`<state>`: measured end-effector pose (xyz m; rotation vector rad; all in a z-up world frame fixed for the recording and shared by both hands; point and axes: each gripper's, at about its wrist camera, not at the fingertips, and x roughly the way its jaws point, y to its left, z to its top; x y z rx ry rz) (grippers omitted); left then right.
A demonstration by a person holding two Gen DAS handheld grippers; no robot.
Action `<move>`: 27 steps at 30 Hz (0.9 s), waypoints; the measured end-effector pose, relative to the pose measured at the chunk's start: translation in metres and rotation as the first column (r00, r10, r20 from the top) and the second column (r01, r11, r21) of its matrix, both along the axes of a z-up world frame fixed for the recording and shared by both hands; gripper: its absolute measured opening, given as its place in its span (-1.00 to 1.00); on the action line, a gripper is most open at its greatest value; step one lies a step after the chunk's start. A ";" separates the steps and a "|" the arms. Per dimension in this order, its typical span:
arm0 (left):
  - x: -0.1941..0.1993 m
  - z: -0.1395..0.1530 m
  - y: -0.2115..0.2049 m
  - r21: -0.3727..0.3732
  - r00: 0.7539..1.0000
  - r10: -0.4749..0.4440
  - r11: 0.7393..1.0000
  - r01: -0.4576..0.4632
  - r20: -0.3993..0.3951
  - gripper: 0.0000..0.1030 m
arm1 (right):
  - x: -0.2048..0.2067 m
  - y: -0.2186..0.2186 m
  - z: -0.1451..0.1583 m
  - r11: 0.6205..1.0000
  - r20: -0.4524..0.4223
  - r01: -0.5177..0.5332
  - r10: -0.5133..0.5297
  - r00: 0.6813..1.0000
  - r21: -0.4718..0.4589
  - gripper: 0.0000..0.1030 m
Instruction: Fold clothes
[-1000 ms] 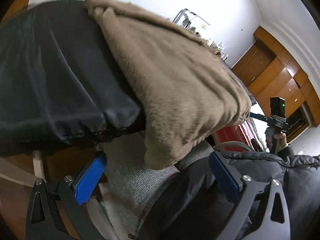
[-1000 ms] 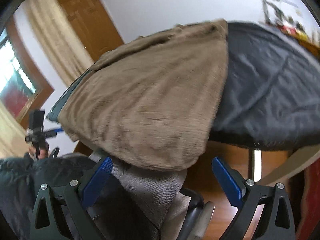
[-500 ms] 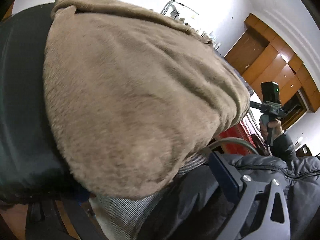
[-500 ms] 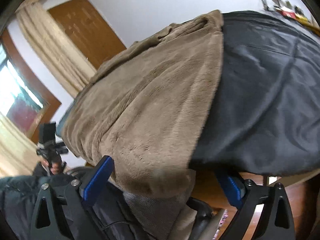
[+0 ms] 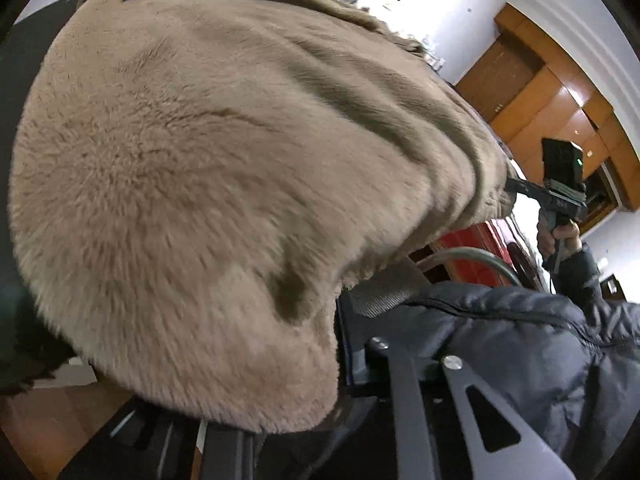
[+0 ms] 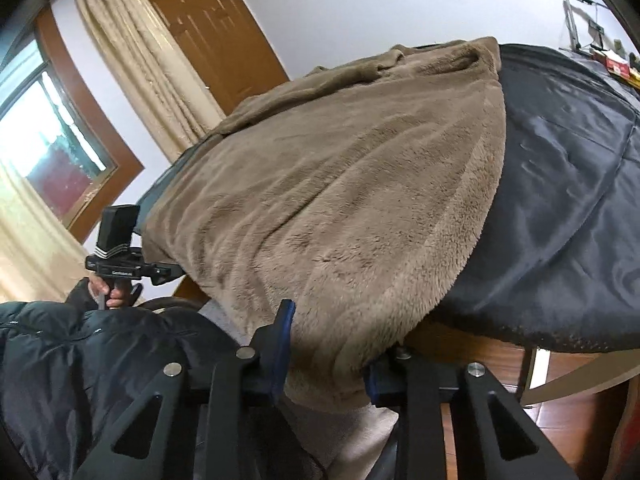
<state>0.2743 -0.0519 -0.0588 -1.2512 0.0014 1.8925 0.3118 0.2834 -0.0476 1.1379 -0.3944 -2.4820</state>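
**Grab both corners before lifting**

Left view: the left gripper (image 5: 336, 364) is closing on the coat (image 5: 224, 184) hem hanging off the table (image 5: 16, 92). Pinch it tight.

Right view: the right gripper (image 6: 326, 360) is closing on the hem's other corner. Lift both together.

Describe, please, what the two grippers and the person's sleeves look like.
Both grippers, left and right, have black cut-out finger frames with silver screws and blue pads. Each carries a boxy black block above a handle. The sleeves are dark, quilted and puffy.
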 end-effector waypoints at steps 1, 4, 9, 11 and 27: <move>0.005 0.006 0.000 0.005 1.000 -0.013 1.000 0.013 -0.020 -0.64 | 0.000 0.000 0.002 1.000 -0.004 -0.007 0.007 1.000 -0.007 -0.39; 0.016 0.023 -0.003 0.030 0.996 -0.042 0.999 0.044 -0.077 -0.64 | 0.002 0.001 0.008 0.999 -0.024 -0.033 0.032 0.999 -0.039 -0.39; 0.010 0.022 -0.003 0.076 0.999 -0.018 0.997 0.021 -0.039 -0.63 | 0.005 0.003 0.013 0.992 -0.051 -0.063 0.058 0.997 -0.109 -0.39; 0.007 0.015 0.000 0.067 1.000 -0.008 0.998 0.008 -0.014 -0.63 | 0.004 0.005 0.009 0.990 -0.038 -0.060 0.056 0.998 -0.125 -0.39; 0.017 0.091 -0.021 0.238 0.985 0.079 0.970 -0.041 -0.152 -0.69 | 0.014 -0.008 0.068 0.993 -0.298 -0.036 0.000 0.955 -0.116 -0.39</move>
